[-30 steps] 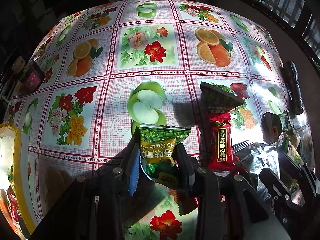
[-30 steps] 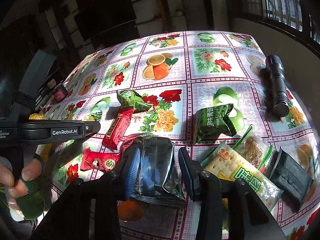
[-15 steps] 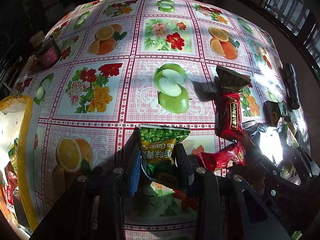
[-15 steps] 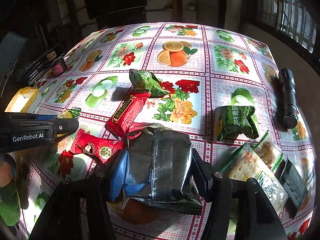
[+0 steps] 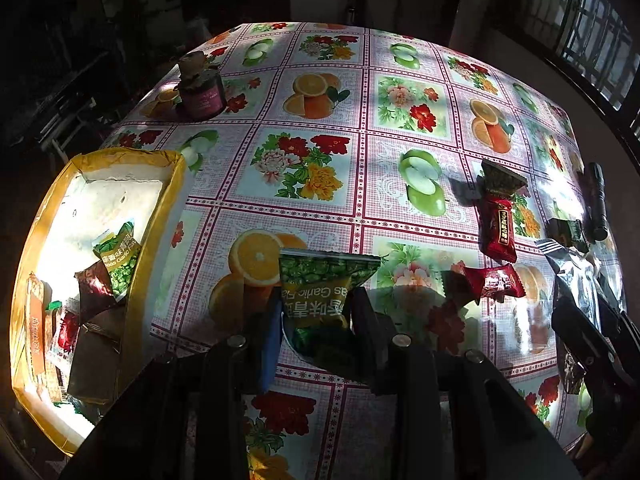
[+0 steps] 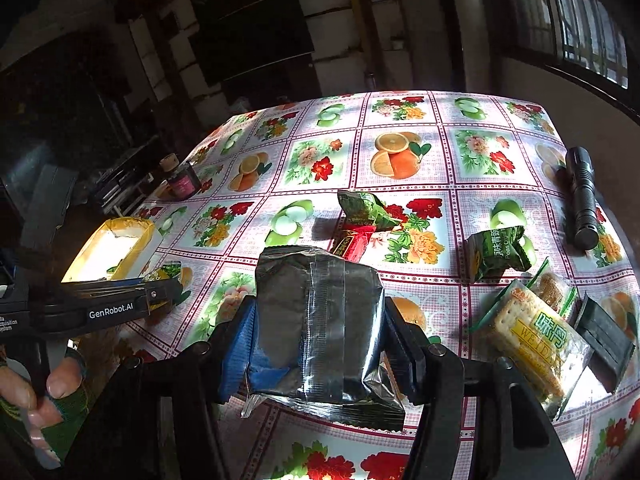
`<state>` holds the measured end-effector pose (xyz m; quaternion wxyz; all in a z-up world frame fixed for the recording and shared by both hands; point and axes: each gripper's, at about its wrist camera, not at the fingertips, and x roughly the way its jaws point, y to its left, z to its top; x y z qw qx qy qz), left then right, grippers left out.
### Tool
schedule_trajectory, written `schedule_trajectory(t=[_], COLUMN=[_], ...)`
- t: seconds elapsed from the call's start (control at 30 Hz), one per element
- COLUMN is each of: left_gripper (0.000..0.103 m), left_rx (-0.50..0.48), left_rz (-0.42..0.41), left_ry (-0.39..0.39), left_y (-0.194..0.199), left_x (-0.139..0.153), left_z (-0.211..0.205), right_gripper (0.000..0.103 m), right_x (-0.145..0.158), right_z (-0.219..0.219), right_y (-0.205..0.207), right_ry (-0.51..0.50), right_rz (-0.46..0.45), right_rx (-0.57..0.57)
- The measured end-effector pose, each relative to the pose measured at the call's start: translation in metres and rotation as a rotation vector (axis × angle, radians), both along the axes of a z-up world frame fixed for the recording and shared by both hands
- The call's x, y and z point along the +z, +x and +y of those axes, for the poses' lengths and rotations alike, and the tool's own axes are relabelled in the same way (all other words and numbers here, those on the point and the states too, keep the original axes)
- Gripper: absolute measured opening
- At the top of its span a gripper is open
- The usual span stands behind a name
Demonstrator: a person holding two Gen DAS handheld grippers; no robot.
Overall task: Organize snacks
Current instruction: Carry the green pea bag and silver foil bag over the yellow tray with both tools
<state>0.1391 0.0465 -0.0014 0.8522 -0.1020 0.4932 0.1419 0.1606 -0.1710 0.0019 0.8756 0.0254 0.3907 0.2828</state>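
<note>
My left gripper (image 5: 316,312) is shut on a green garlic-peas packet (image 5: 324,288) and holds it above the tablecloth, right of the yellow box (image 5: 160,216). The box holds several snack packets. My right gripper (image 6: 316,320) is shut on a silver foil bag (image 6: 316,320), lifted off the table. Loose snacks lie on the cloth: a long red candy bar (image 5: 496,224), a small red candy (image 5: 496,282), a dark green packet (image 6: 364,210), a green peas packet (image 6: 500,250) and a cracker pack (image 6: 532,336).
A black flashlight (image 6: 582,200) lies at the table's right edge. A dark jar (image 5: 200,94) stands at the far left. A black packet (image 6: 606,344) lies right of the crackers. The left gripper body (image 6: 116,310) shows in the right wrist view.
My left gripper has carried the peas packet leftward, bringing the yellow box into view. My right gripper has closed on the silver bag and lifted it.
</note>
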Motion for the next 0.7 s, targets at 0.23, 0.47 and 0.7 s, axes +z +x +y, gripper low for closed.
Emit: schedule_trajectory(t=[0.23, 0.47, 0.7], left_gripper=[0.032, 0.032, 0.032], left_rx=[0.059, 0.107, 0.167], left_rz=[-0.022, -0.042, -0.06], left_ry=[0.01, 0.057, 0.099], left_y=[-0.034, -0.058, -0.08], left_x=[0.008, 0.013, 0.018], left_z=[0.024, 0.041, 0.062], right_gripper=[0.064, 0.064, 0.064], right_x=[0.006, 0.005, 0.011], right_z=[0.038, 0.071, 0.098], right_y=[-0.021, -0.037, -0.05], right_ry=[0.075, 0.079, 0.085], right_rz=[0.021, 0.024, 0.015], right_rx=[0.096, 0.155, 0.213])
